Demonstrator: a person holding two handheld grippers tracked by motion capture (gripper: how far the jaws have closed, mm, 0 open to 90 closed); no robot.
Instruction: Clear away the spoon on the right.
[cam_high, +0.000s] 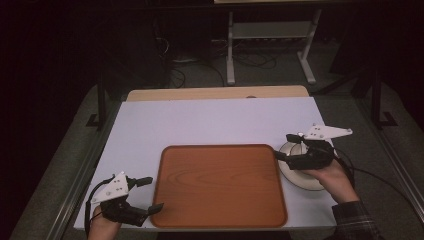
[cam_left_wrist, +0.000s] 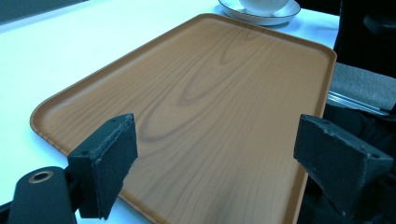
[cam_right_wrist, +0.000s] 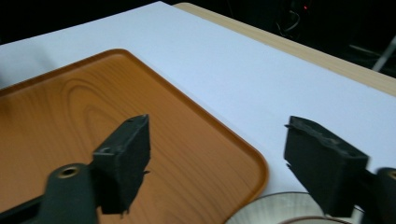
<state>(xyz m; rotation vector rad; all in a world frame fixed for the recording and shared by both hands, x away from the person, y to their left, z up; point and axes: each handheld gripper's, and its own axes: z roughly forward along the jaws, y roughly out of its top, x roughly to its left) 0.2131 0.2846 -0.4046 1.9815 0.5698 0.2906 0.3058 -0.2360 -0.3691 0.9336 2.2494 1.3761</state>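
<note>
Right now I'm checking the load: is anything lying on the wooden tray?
No, the wooden tray lies bare in the high view, and the white dish sits beside it.

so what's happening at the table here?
A person holds a gripper in each hand at a white table with a wooden tray in the middle. The right gripper hovers over a white saucer with a cup on it, beside the tray's right edge, jaws apart and gripping nothing. The left gripper sits open at the tray's near-left corner. The tray is bare.
</note>
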